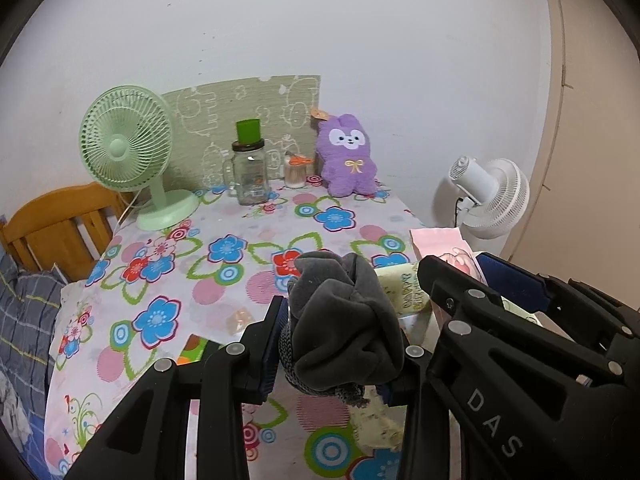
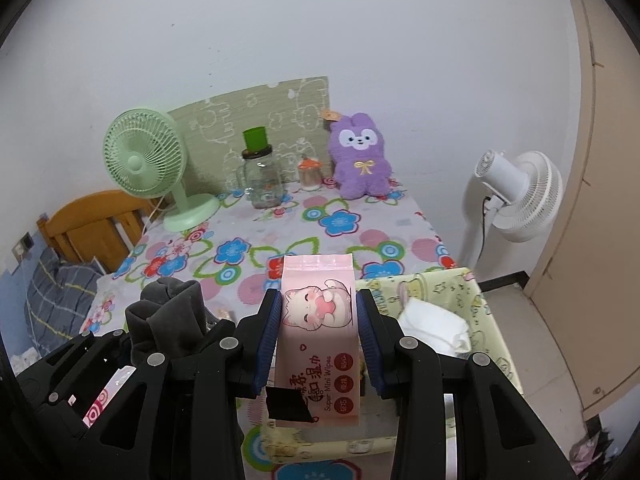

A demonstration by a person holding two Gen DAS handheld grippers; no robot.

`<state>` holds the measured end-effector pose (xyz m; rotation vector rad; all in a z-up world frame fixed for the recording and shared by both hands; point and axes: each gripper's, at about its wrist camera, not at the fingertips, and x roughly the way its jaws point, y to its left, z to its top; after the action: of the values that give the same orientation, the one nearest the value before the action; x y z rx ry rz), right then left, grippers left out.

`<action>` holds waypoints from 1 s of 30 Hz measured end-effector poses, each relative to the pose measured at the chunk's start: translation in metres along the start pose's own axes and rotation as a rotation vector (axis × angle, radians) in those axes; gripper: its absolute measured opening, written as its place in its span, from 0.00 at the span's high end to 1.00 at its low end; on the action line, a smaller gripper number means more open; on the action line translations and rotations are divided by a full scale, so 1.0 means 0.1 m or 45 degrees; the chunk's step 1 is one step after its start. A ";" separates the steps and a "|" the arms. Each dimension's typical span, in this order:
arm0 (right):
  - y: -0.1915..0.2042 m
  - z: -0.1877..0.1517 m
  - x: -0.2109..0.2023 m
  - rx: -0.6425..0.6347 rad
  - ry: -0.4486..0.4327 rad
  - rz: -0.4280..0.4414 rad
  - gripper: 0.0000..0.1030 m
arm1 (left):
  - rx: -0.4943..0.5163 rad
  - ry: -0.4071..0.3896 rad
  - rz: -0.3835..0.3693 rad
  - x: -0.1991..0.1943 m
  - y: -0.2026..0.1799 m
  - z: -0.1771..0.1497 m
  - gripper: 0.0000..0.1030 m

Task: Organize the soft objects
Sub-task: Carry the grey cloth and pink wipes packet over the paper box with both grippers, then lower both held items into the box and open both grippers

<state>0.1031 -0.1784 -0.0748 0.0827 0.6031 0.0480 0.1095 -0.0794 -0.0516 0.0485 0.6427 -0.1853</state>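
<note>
Above the table [image 1: 224, 216], left: left gripper [image 1: 336, 344] clamped on a bundled grey cloth [image 1: 344, 320], jaws partly apart, blue pads pressing its sides.
Cloth: soft, velvety, crumpled into a lump, with a knitted edge hanging below.
Above the table, right: right gripper [image 2: 318, 340] clamped on a pink pack of wipes [image 2: 318, 328], held upright over a yellow fabric box [image 2: 476, 292].
Pack: smooth, glossy, flat, printed with a cat.
Box: holds something white [image 2: 436, 328], hard to make out.
Back: purple plush [image 2: 360, 160], fuzzy, upright against the wall.
</note>
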 end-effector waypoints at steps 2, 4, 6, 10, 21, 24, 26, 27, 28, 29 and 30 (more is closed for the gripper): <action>-0.07 0.00 0.00 0.008 -0.003 -0.010 0.60 | 0.009 -0.001 -0.010 0.02 -0.06 0.01 0.63; -0.12 0.01 0.00 0.014 -0.006 -0.019 0.60 | 0.016 0.000 -0.020 0.04 -0.11 0.03 0.63; -0.18 0.02 0.00 0.020 -0.010 -0.029 0.60 | 0.023 0.000 -0.029 0.06 -0.16 0.03 0.63; -0.29 0.02 0.00 0.031 -0.012 -0.047 0.60 | 0.039 0.003 -0.047 0.10 -0.27 0.05 0.63; -0.58 0.04 0.04 0.058 -0.021 -0.081 0.60 | 0.069 0.014 -0.089 0.24 -0.54 0.09 0.63; -0.66 0.02 0.08 0.065 -0.016 -0.084 0.60 | 0.076 0.029 -0.100 0.31 -0.62 0.08 0.63; -0.72 0.00 0.11 0.071 -0.007 -0.090 0.60 | 0.079 0.046 -0.108 0.37 -0.66 0.06 0.63; -0.75 -0.02 0.13 0.074 -0.001 -0.097 0.60 | 0.080 0.056 -0.112 0.40 -0.68 0.05 0.63; -0.76 -0.03 0.14 0.076 0.003 -0.102 0.60 | 0.081 0.064 -0.115 0.42 -0.69 0.04 0.62; -0.79 -0.04 0.17 0.078 0.011 -0.106 0.60 | 0.083 0.076 -0.121 0.45 -0.71 0.03 0.62; -0.82 -0.05 0.19 0.079 0.018 -0.109 0.60 | 0.086 0.087 -0.125 0.48 -0.73 0.02 0.62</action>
<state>0.1175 -0.2579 -0.0975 0.1168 0.6221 -0.0533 0.1345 -0.1586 -0.0782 0.0885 0.7072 -0.3008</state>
